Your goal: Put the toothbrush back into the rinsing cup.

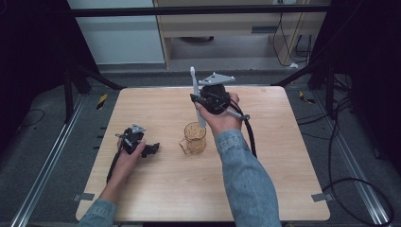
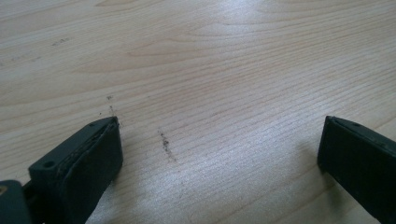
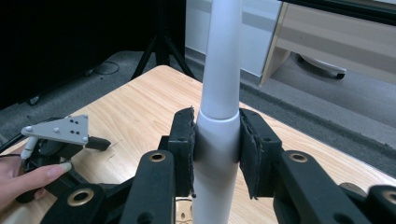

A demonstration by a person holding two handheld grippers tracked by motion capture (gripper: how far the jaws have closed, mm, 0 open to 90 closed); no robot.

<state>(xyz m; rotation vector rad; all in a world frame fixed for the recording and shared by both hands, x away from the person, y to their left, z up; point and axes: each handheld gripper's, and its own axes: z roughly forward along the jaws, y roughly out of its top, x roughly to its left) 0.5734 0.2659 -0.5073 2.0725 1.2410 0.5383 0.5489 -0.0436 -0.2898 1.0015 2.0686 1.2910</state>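
Note:
My right gripper [image 1: 198,101] is shut on a white, toothbrush-like stick [image 1: 194,84] and holds it upright above the table's middle. In the right gripper view its pads [image 3: 186,149] press both sides of the stick's thick white handle [image 3: 219,88]. The stick's lower end reaches the rim of an amber glass mug [image 1: 194,138] that stands on the table; I cannot tell whether the end is inside the mug. My left gripper [image 1: 152,149] lies on the table to the mug's left, its jaws wide apart [image 2: 219,149] with bare wood between them.
The wooden table [image 1: 283,179] has free room on its right half and along the front edge. Black tripod legs [image 1: 94,75] and cables [image 1: 350,184] stand on the floor around it. The left gripper's grey plate [image 3: 60,129] is in the right gripper view.

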